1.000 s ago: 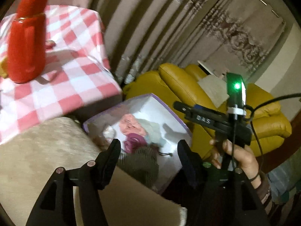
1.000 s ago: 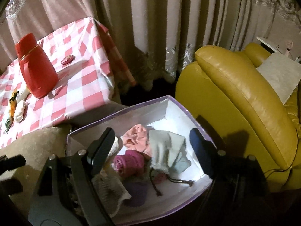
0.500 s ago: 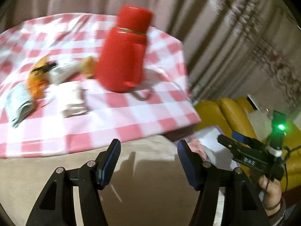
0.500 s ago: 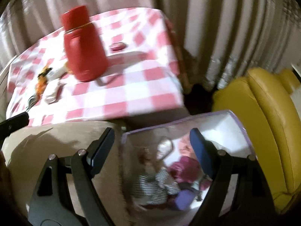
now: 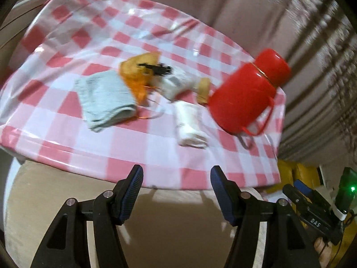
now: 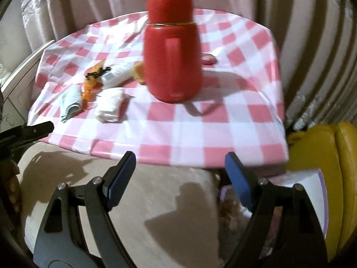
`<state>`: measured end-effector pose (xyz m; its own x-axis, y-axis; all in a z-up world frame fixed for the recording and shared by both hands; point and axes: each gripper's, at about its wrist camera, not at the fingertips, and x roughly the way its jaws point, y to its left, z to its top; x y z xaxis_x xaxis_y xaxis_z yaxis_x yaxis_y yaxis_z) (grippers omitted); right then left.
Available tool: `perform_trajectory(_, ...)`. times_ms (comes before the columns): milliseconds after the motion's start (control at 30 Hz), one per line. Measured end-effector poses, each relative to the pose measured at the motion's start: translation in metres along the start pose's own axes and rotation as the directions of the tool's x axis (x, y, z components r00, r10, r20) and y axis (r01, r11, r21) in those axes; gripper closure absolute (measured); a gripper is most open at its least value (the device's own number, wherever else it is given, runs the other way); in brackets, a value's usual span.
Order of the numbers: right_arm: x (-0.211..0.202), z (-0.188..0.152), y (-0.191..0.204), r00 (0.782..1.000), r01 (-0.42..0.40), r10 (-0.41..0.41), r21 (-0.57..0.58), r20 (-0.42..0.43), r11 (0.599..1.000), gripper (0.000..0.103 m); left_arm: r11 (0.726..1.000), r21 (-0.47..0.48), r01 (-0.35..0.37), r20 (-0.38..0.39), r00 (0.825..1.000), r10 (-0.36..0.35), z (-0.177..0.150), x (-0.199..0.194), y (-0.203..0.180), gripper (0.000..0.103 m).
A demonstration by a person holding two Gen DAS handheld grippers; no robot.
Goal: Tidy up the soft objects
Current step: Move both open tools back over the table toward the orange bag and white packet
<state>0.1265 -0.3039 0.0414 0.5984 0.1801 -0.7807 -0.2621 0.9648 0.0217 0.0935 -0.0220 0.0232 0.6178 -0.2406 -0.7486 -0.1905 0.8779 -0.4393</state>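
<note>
Red-checked plastic tablecloth (image 5: 156, 147) bears a folded grey-blue cloth (image 5: 104, 93) and folded white cloth (image 5: 189, 125). Left gripper (image 5: 176, 189) and right gripper (image 6: 180, 174) are held spread, empty. Reach judged in hand; next, one cloth must be pinched.

Checked table (image 5: 169, 156) — red flask (image 5: 245, 93), grey cloth (image 5: 104, 96), white cloth (image 5: 189, 122).

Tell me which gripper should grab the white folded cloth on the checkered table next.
Probably the left gripper: open, empty, with the white folded cloth almost straight ahead. From the right gripper, also open, it lies off to the left.
</note>
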Motion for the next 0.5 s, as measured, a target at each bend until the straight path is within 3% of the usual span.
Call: perform_trajectory(500,0.056,0.054,0.075,0.99,-0.135,0.13,-0.11,-0.047,0.985,0.019,0.987,-0.126,-0.095,0.004,0.995,0.097,0.041,0.012,0.062,0.039)
